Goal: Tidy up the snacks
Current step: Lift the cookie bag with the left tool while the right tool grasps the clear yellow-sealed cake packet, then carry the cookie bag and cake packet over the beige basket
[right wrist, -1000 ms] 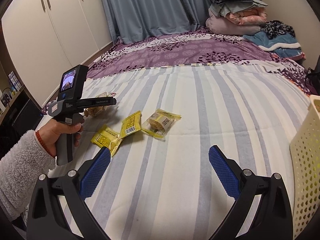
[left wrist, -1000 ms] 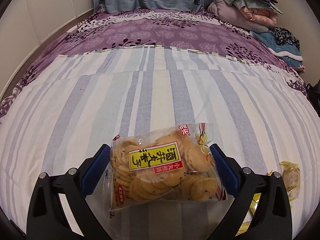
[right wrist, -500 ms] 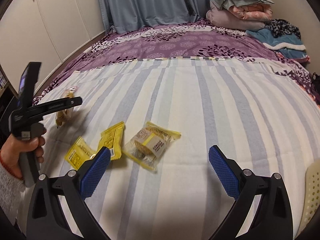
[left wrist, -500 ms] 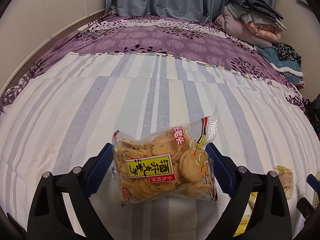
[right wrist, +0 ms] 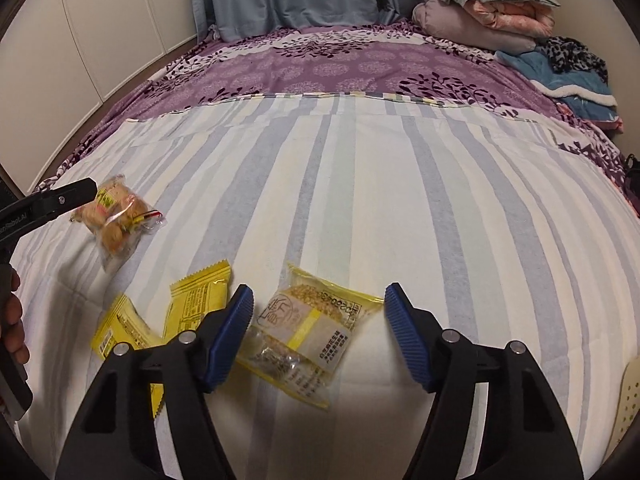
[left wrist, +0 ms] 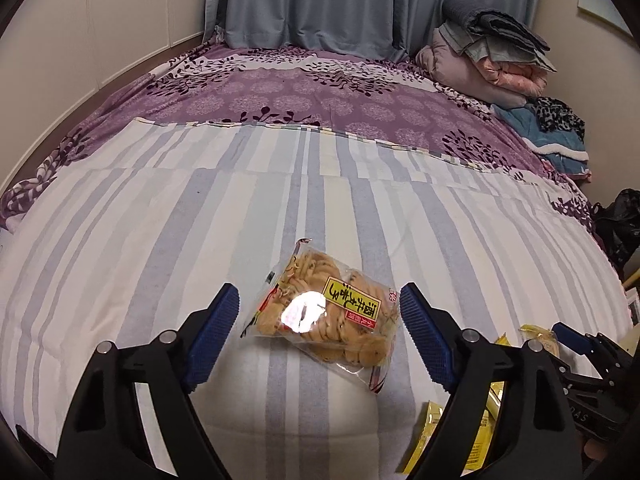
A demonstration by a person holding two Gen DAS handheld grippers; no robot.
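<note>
A clear bag of round crackers (left wrist: pixel 324 320) with a yellow label lies tilted on the striped bedsheet (left wrist: pixel 160 240). My left gripper (left wrist: pixel 318 296) straddles it and its jaws are closing. The right pad is at the bag's edge, while a gap shows beside the left pad (left wrist: pixel 216 324). In the right wrist view, my right gripper (right wrist: pixel 319 292) hangs over a clear packet with yellow edges (right wrist: pixel 308 332). Its jaws are closing with the packet between them, and neither pad presses on it. The cracker bag (right wrist: pixel 116 220) also shows there beside a left gripper finger (right wrist: pixel 60 200).
Two yellow sachets (right wrist: pixel 200 300) (right wrist: pixel 120 328) lie left of the packet. A white perforated basket (right wrist: pixel 628 396) edges in at the lower right. Folded blankets (left wrist: pixel 492 60) pile at the bed's far right. A person's hand (right wrist: pixel 12 320) holds the left gripper.
My right gripper dropped over the yellow-edged packet and its jaws narrowed. The left jaws narrowed too, and the cracker bag turned and now sits further ahead of the pads.
</note>
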